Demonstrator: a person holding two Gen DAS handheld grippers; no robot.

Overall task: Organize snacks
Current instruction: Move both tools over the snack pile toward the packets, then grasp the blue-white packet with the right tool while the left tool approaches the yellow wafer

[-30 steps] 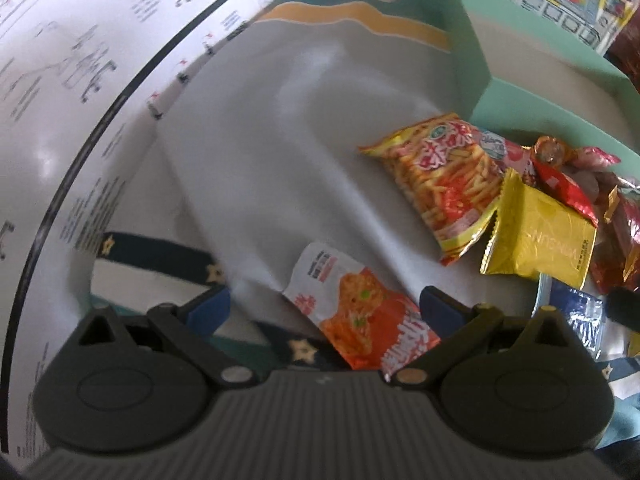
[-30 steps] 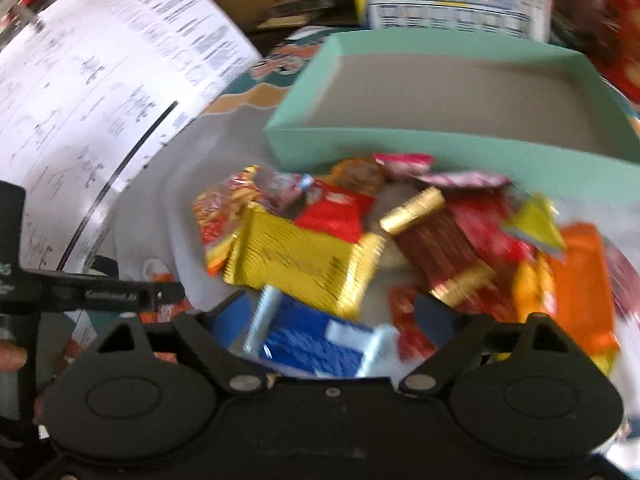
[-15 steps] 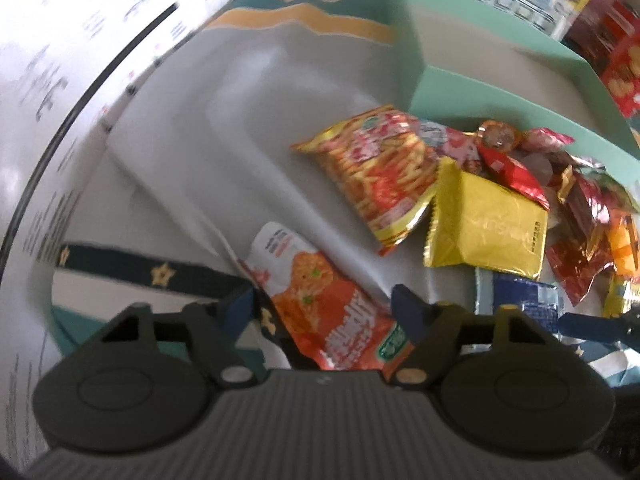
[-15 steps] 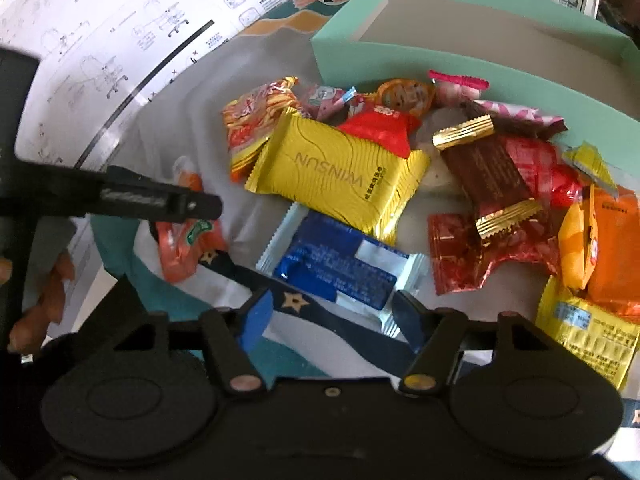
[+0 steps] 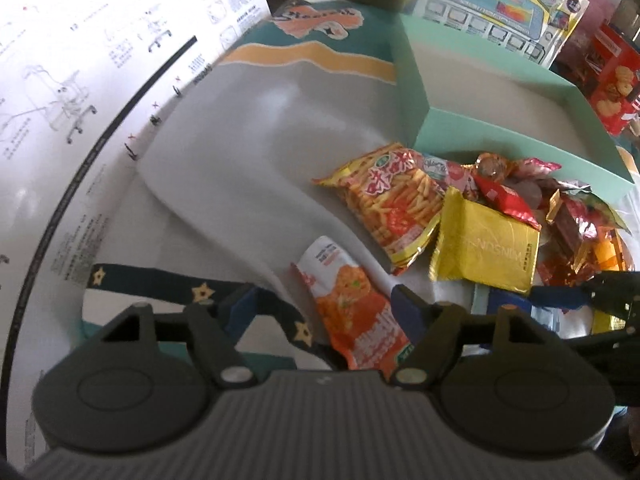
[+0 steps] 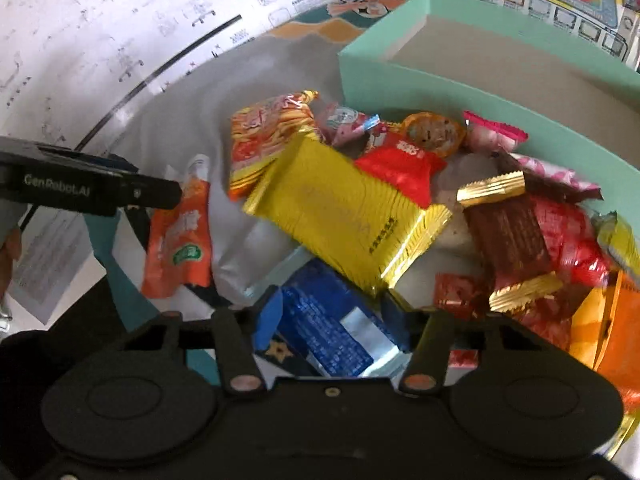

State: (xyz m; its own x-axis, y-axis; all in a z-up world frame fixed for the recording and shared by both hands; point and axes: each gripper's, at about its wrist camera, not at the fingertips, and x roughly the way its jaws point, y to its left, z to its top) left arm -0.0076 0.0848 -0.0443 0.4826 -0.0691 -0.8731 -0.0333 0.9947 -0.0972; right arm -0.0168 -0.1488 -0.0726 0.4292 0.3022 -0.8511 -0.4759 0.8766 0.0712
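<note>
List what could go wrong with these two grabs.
1. The right gripper is closing around the blue packet, whose far end lies under the yellow packet; lifting may drag it along.
2. The left gripper, opening, has the orange sachet against one finger only; it may slip.
</note>
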